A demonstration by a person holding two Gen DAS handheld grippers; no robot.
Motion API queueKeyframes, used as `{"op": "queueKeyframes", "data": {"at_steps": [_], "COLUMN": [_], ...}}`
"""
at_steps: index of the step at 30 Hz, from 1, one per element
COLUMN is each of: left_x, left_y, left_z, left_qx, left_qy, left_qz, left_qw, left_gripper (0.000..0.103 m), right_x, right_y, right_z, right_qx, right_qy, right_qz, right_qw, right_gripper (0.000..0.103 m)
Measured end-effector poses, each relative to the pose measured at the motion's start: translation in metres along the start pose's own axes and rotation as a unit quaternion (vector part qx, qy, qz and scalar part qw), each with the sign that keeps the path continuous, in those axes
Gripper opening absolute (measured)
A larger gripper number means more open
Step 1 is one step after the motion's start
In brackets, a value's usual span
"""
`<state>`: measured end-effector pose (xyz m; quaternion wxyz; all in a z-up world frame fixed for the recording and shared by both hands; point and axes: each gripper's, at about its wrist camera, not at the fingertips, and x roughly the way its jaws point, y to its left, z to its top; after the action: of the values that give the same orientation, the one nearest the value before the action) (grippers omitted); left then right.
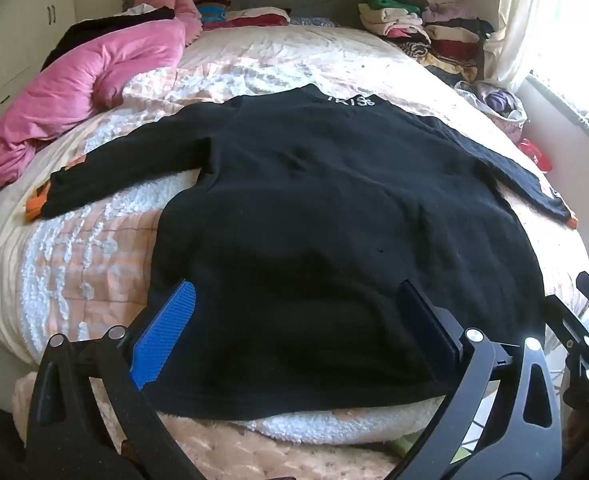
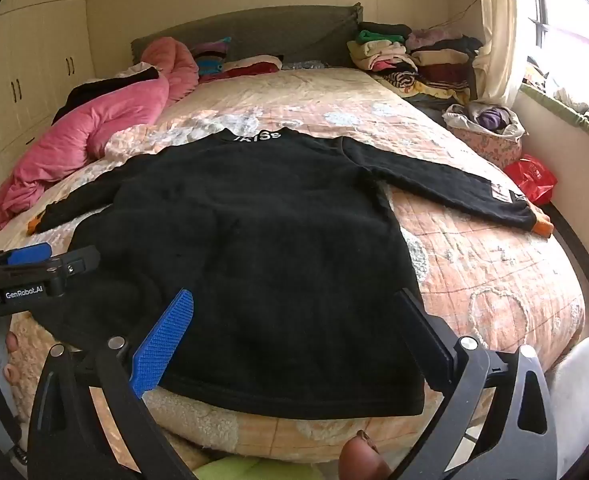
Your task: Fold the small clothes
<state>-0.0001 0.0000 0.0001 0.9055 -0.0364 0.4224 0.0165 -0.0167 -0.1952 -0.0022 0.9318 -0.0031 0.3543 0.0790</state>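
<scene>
Black sweater [image 1: 334, 208] spread flat on the quilted bedspread [image 1: 94, 264], both sleeves out to the sides, collar lettering [image 2: 259, 136] toward the headboard [image 2: 278, 32], hem at the bed's near edge. My left gripper [image 1: 294, 332] hangs above the hem with fingers spread wide, holding nothing. My right gripper [image 2: 294, 336] is likewise agape over the hem's right half, empty. Pink duvet [image 1: 86, 92] lies left of the sweater; folded clothes pile [image 2: 414, 56] beyond it, right of the headboard.
</scene>
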Motion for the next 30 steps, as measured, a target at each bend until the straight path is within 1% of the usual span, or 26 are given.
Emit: {"op": "queueKeyframes", "data": {"at_steps": [2,3,5,14,18,30], "left_x": [0.000,0.000,0.000,0.000,0.000,0.000], "left_y": [0.000,0.000,0.000,0.000,0.000,-0.001], "left_z": [0.000,0.000,0.000,0.000,0.000,0.001], "left_qx": [0.000,0.000,0.000,0.000,0.000,0.001], "left_qy": [0.000,-0.002,-0.002,-0.002,-0.003,-0.005], "left_qz": [-0.001,0.000,-0.001,-0.001,-0.001,0.001], "left_qw": [1.0000,1.0000,1.0000,1.0000,1.0000,1.0000], "left_gripper": [0.095,0.095,0.095,0.095,0.095,0.095], "right_x": [0.000,0.001,-0.001,-0.001,-0.006,-0.006], "right_y": [0.002,0.002,0.001,-0.003,0.006,0.007], "right_z": [-0.001,0.000,-0.002,0.003,0.000,0.000], "right_qx": [-0.001,0.000,0.002,-0.004,-0.008,-0.009], "right_qy": [0.000,0.010,0.000,-0.003,-0.008,-0.009], "right_qz": [0.000,0.004,0.006,0.002,-0.004,-0.003], "right_qw": [1.000,1.000,1.000,1.000,1.000,1.000], "right_gripper": [0.099,0.099,0.099,0.099,0.099,0.099]}}
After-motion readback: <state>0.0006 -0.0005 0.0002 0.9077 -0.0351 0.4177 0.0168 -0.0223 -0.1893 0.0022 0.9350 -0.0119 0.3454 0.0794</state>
